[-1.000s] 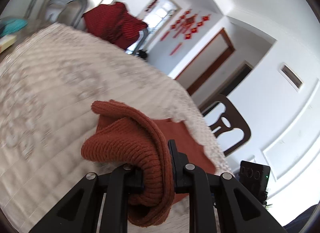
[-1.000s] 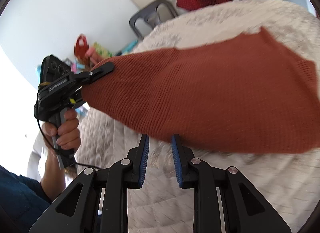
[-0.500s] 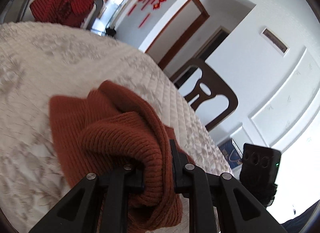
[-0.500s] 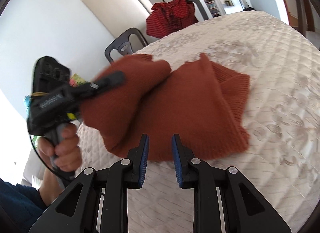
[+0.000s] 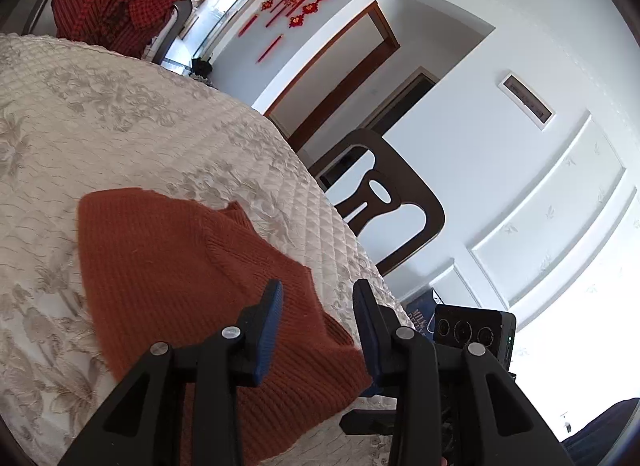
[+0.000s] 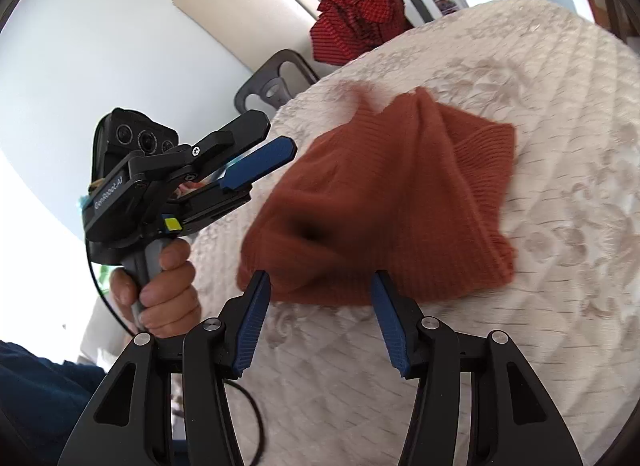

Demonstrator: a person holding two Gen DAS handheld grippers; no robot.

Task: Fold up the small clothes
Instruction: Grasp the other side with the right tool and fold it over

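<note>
Both grippers have let go of the rust-orange knit garment [image 5: 192, 290], and the jaws of each are opening with nothing pressed between the blue pads. Seen from its own camera, the left gripper [image 5: 316, 306] hangs over the near right corner of the garment, its two fingers apart, the knit lying under them rather than pinched by them. From the right wrist view the same left gripper [image 6: 256, 153] shows at the left, carried by a hand [image 6: 160, 286] wrapped round its grey handle, its blue-padded fingers clear of the cloth and just beside the garment's left edge. The right gripper [image 6: 320, 286] is spread wide, its fingertips framing the near edge of the garment [image 6: 392, 201], which is blurred on its near left part. The garment lies in a loosely folded heap on the quilted cream tablecloth [image 6: 560, 145], with a ribbed cuff or hem turned out at the far right side and a pointed corner sticking up at the far edge. In the left wrist view it looks flatter, a broad folded panel with a ribbed band running across it toward the table's right edge. Beyond the far edge of the table a red checked garment [image 5: 116, 1] is draped over a grey chair [image 6: 276, 77], and a dark wooden chair [image 5: 384, 201] stands at the right side of the table. A dark blue sleeve [image 6: 36, 394] shows at the lower left of the right wrist view.
</note>
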